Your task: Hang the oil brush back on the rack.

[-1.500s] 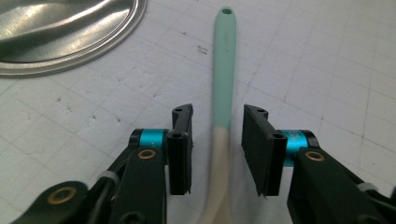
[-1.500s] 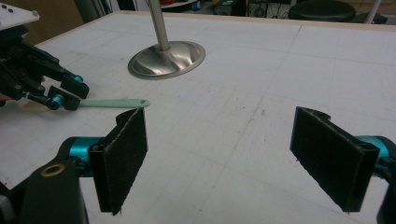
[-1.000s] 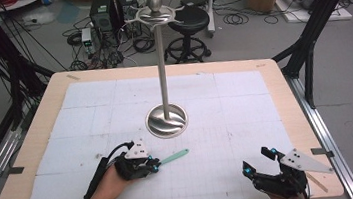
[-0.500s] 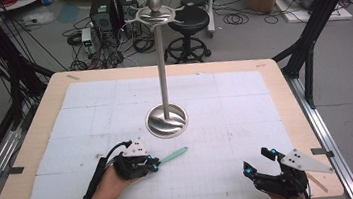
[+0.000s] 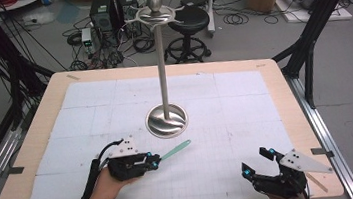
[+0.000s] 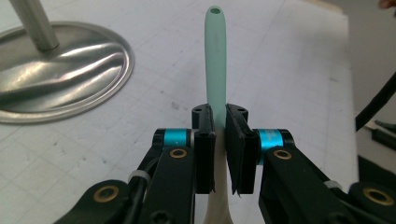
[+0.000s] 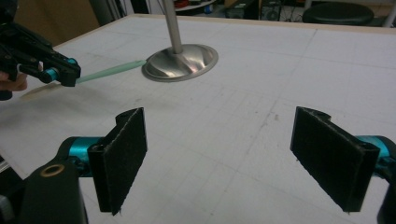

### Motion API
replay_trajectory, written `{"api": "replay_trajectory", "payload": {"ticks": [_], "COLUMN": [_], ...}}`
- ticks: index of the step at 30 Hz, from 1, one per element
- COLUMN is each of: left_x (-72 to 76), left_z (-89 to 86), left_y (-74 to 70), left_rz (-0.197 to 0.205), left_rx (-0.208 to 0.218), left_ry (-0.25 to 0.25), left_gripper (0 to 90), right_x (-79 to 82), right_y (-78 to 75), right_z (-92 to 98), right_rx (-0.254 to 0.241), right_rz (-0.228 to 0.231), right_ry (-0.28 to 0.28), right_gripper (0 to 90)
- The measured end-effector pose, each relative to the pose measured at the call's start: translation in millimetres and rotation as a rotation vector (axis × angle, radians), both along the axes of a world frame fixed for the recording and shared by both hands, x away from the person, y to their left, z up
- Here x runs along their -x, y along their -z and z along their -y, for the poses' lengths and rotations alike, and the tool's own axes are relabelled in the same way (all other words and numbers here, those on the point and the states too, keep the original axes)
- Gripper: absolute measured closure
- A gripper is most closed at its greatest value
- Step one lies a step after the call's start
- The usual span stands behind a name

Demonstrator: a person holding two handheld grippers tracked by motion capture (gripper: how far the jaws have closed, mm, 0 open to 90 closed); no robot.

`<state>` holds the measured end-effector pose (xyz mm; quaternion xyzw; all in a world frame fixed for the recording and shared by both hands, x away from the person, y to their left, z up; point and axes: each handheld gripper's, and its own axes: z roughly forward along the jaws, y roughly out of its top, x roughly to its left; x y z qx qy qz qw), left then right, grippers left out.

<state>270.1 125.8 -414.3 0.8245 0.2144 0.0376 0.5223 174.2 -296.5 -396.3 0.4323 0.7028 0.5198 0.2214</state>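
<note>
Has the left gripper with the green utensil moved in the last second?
Barely. The left gripper, shut on the green utensil, sits about where it was against the stand's round base; any lift is too slight to judge.

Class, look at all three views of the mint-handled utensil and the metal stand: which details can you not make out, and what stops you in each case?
- Working end of the mint-handled utensil: left gripper view, hidden behind the left gripper and cut by the bottom edge; too small in the high view.
- Top of the metal stand: right gripper view, cut by the top edge.
- Person's right hand: high view, cut by the bottom edge behind the right gripper.
</note>
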Motion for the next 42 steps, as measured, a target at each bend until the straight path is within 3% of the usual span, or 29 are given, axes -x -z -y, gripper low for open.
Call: {"api": "replay_trajectory", "payload": {"ticks": [4, 8, 15, 21, 27, 35, 42], "left_x": [6.8, 10.4, 16.7, 20.7, 24.3, 28.1, 28.8], "left_z": [-1.3, -3.1, -4.8, -5.0, -4.5, -6.8, -6.7], "left_y": [-6.9, -11.2, -16.9, -21.2, -26.0, -31.2, -33.0], "left_rz": [0.009, 0.023, 0.034, 0.024, 0.013, 0.005, 0.004], "left_rx": [0.058, 0.090, 0.141, 0.205, 0.248, 0.291, 0.298], "left_ry": [0.023, 0.038, 0.063, 0.088, 0.131, 0.169, 0.187], "left_gripper": [81.7, 81.6, 81.6, 81.7, 81.7, 81.7, 81.6], "right_x": [0.0, -0.9, -2.1, -4.4, -10.6, -18.0, -33.1], "right_y": [-1.4, -3.3, -2.5, -5.2, -7.3, -18.9, -21.6], "right_z": [-5.2, -10.0, -19.2, -24.1, -38.0, -60.0, -73.5], "right_rx": [-0.020, -0.052, -0.047, -0.076, -0.093, -0.115, -0.111], "right_rz": [0.017, 0.034, 0.027, 0.038, 0.035, 0.075, 0.064], "right_ry": [-0.055, -0.105, -0.175, -0.217, -0.295, -0.455, -0.530], "right_gripper": [17.4, 17.4, 18.2, 18.2, 18.3, 29.3, 38.8]}}
